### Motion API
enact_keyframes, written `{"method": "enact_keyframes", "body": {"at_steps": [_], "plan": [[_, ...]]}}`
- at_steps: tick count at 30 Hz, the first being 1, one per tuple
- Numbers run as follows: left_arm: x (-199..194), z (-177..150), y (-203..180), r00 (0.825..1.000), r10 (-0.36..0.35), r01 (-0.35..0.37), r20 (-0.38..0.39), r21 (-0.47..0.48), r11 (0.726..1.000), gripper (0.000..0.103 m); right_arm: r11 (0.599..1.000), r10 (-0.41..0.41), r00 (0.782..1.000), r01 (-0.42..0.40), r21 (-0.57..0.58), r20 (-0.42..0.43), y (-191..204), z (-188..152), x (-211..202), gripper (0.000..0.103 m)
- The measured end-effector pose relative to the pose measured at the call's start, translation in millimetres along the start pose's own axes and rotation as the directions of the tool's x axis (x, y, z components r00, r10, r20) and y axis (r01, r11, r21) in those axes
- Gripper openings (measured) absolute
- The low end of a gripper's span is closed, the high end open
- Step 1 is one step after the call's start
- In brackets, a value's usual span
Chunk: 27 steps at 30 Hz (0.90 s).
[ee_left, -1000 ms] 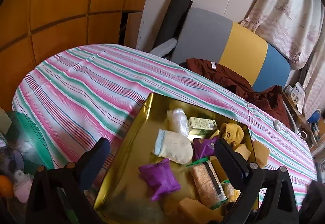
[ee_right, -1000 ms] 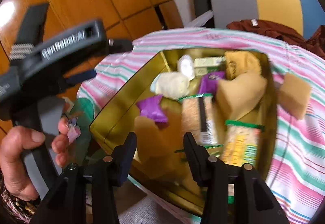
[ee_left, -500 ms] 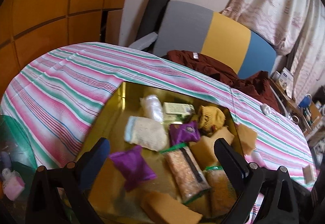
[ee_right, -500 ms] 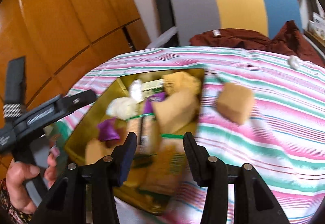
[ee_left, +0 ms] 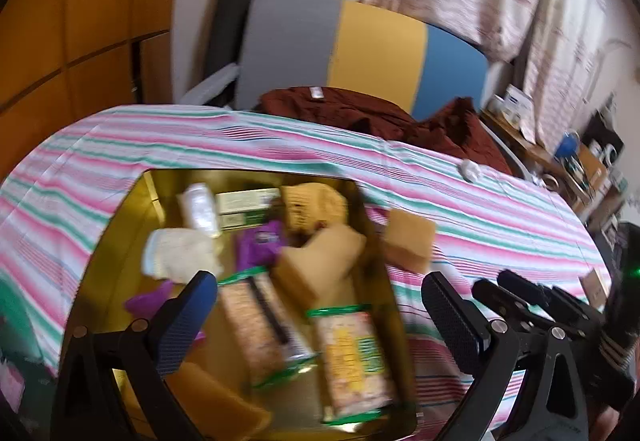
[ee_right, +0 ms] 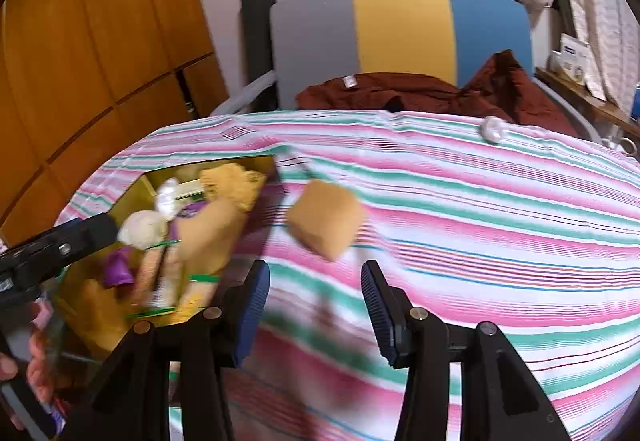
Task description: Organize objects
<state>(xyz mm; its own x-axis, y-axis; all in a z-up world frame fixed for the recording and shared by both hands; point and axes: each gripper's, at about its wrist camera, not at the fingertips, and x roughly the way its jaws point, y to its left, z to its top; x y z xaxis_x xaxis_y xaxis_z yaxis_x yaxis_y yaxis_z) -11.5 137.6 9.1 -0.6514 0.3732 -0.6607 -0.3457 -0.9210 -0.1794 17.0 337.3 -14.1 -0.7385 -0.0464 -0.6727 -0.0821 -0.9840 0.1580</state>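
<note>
Both grippers spread wide, holding nothing, over the striped table.

Left gripper (ee_left: 320,315) hangs at lower centre of its view above the gold tin (ee_left: 120,237), which is packed with snack packets (ee_left: 348,353), purple pouches (ee_left: 260,245) and tan sponges. Right gripper (ee_right: 316,305) sits low in frame over bare striped cloth (ee_right: 480,225); one tan sponge (ee_right: 326,217) lies just beside the tin's right edge, centre frame. Both views blurred.

Striped cloth (ee_right: 460,241) open right of sponge (ee_right: 326,219); tray (ee_left: 120,241) crowded.
</note>
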Motion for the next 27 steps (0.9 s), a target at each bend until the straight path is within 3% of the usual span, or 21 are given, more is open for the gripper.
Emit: {"method": "enact_keyframes", "body": {"at_steps": [8,12,17,19,23,27], "plan": [[27.1,15.1,-70.5,0.997,-0.062,0.069,-0.046,0.157,0.985,0.103,0.989,-0.146,0.987,0.144,0.031,0.073,-67.5,1.7,4.7,0.048],[51.0,30.3,-98.8,0.993,-0.092,0.106,-0.077,0.198,0.975,0.103,0.966,-0.260,0.962,0.257,0.038,0.088,-109.6,5.1,10.7,0.048],[88.6,41.4,-132.2,0.993,-0.075,0.099,-0.090,0.300,0.949,0.103,0.937,-0.334,0.939,0.320,0.141,0.086,-155.5,-2.1,11.7,0.048],[107.3,45.1,-138.9,0.990,-0.074,0.110,-0.122,0.321,0.941,0.101,0.932,-0.341,0.936,0.324,0.163,0.085,-163.5,-11.0,13.1,0.048],[141.3,47.2,-140.3,0.978,-0.043,0.106,-0.205,0.310,0.945,0.088,0.934,-0.307,0.949,0.286,0.212,0.074,-176.4,-19.5,15.8,0.048],[164.8,35.3,-142.7,0.962,0.000,0.101,-0.274,0.356,0.929,0.080,0.924,-0.297,0.952,0.267,0.274,0.073,-188.8,-25.4,14.3,0.048]]}}
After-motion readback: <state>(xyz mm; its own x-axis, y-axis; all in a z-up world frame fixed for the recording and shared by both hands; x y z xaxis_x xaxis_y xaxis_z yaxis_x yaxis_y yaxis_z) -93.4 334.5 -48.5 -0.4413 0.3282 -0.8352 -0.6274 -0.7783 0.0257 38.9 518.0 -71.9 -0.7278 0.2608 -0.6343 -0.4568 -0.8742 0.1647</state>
